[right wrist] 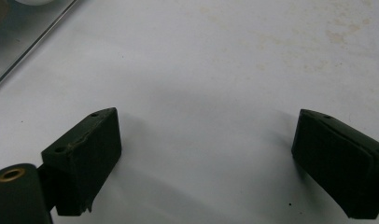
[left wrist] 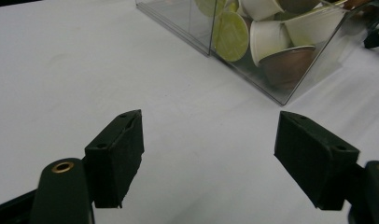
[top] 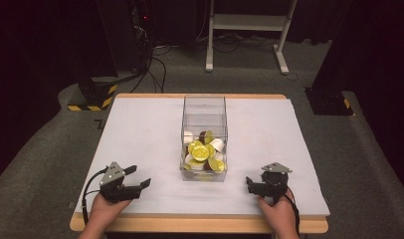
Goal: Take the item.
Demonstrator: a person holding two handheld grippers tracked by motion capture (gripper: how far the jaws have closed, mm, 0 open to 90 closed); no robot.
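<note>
Nearest the person, both hands sit at the front edge of the tabletop (top: 140, 129), a flat white sheet on a pale wood board, matt and faintly stained. The left claw (top: 140, 177) stands open, its blocky black pads (left wrist: 117, 154) rough-edged, with bare white surface between them. The right claw (top: 248, 183) is open too, pads spread wide over nothing. Each carries a grey three-cornered plate and a trailing black cable. Between them and a little further back stands the clear plastic box (top: 204, 107), tall, square-cornered and glossy, well apart from both claws. Inside it lies a heap of small coffee capsules (top: 202, 152): rounded cups, white and brown, with yellow-green foil lids. No writing can be read on them.
</note>
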